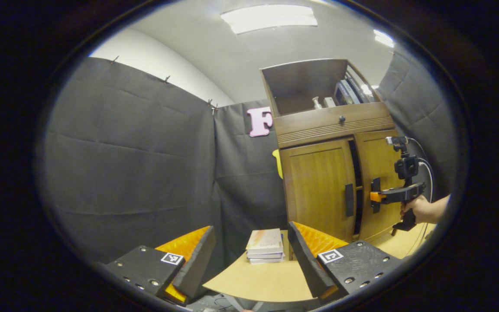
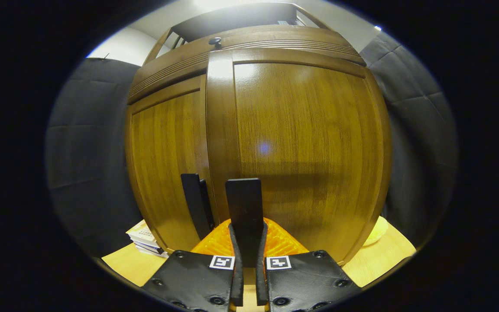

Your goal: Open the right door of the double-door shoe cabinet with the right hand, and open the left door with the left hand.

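Wooden table [image 1: 271, 281] carries shoe cabinet [image 1: 319, 190], book stack [image 1: 265, 246] (beside cabinet).

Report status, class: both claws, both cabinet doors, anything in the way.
Right claw shut on right door handle, right door slightly ajar. Left claw open, back from closed left door. Book stack beside cabinet.

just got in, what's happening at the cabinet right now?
A person is working on a double-door shoe cabinet with two tools. The right hand-held gripper is clamped on the right door's handle, and the right door already stands slightly ajar. The left hand-held gripper is open and hangs back over the table, near a stack of books. The left door looks shut, its handle untouched.
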### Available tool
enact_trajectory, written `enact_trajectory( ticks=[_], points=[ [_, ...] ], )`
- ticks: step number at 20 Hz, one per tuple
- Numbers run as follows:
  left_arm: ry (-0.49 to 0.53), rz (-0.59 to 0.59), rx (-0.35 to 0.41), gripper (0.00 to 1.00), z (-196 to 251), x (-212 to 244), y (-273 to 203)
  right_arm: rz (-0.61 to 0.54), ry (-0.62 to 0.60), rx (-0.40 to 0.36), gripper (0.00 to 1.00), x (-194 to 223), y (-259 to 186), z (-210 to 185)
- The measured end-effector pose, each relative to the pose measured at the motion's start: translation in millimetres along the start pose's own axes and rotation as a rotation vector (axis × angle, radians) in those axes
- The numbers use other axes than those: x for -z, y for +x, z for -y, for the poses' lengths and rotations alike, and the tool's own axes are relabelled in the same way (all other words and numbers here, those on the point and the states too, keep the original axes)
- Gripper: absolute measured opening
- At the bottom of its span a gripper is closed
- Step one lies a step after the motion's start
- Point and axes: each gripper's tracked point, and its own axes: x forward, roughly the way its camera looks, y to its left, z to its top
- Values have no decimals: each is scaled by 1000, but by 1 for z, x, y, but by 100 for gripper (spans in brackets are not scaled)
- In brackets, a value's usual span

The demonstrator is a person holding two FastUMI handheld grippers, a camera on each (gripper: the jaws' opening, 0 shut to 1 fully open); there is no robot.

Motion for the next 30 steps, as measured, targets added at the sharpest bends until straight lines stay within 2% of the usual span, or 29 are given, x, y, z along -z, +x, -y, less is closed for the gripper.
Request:
enact_trajectory(
  ticks=[7,8,11,13,27,30],
  points=[
    [-19,5,78,99,31,-2,11,3,5,-28,11,2,-31,7],
    [-19,8,87,96,34,-1,12,5,2,-31,13,3,-36,9],
    [-28,15,115,99,46,-5,16,1,-5,-31,11,4,-48,14],
    [-31,16,131,99,53,-6,19,-2,2,-31,13,4,-57,16],
    [-67,36,269,99,126,-13,32,-12,-25,-17,11,8,-120,60],
    [-70,37,288,96,143,-17,22,-17,-23,-12,11,8,-131,72]
  ],
)
